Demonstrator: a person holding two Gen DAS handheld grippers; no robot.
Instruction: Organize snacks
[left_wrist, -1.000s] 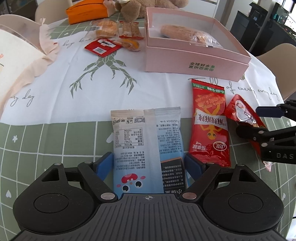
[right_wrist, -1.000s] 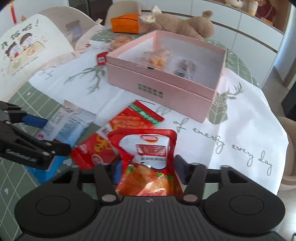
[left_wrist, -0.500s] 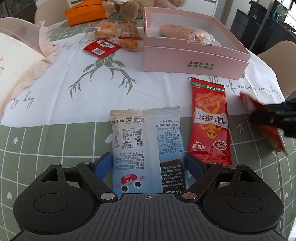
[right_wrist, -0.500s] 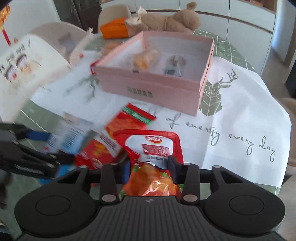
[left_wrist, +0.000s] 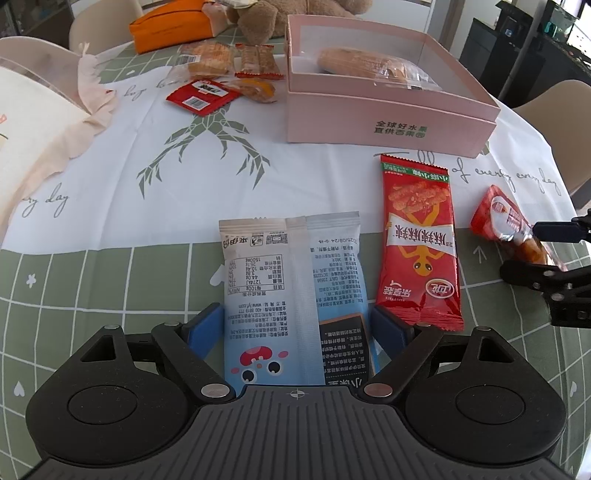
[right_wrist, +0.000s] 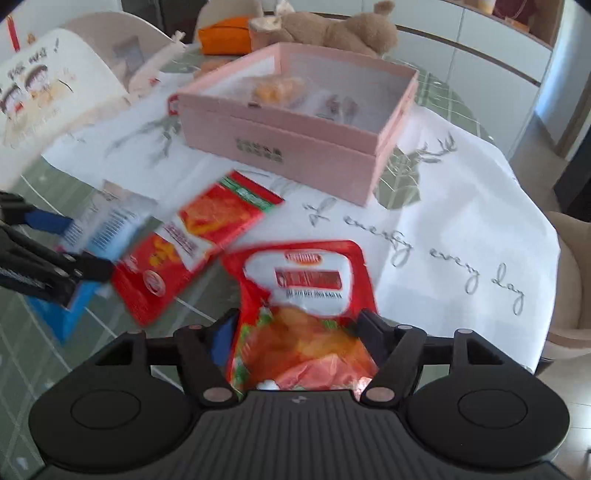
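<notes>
A left hand-held gripper rests low over a round bench spread with a green-checked and white cloth, its blue pads standing on either side of a pale blue snack packet that lies flat, printed back up; the pads sit just beside the packet's edges, and the pictures do not settle whether they press on it. Just to the right of that packet lies a long red snack packet, flat on the cloth. Further right, the right hand-held gripper has a red pouch with a clear window between its fingers, its jaws opening at this moment, with the pads close beside the pouch's sides and not visibly pinching it; the pouch lies near the bench's edge, short of the box. Beyond the packets stands an open pink box, holding a wrapped bun and at least one other small item. To the left of the box, a loose cluster of small wrapped snacks sits on the cloth, and behind them lie an orange bag and a brown plush toy.
</notes>
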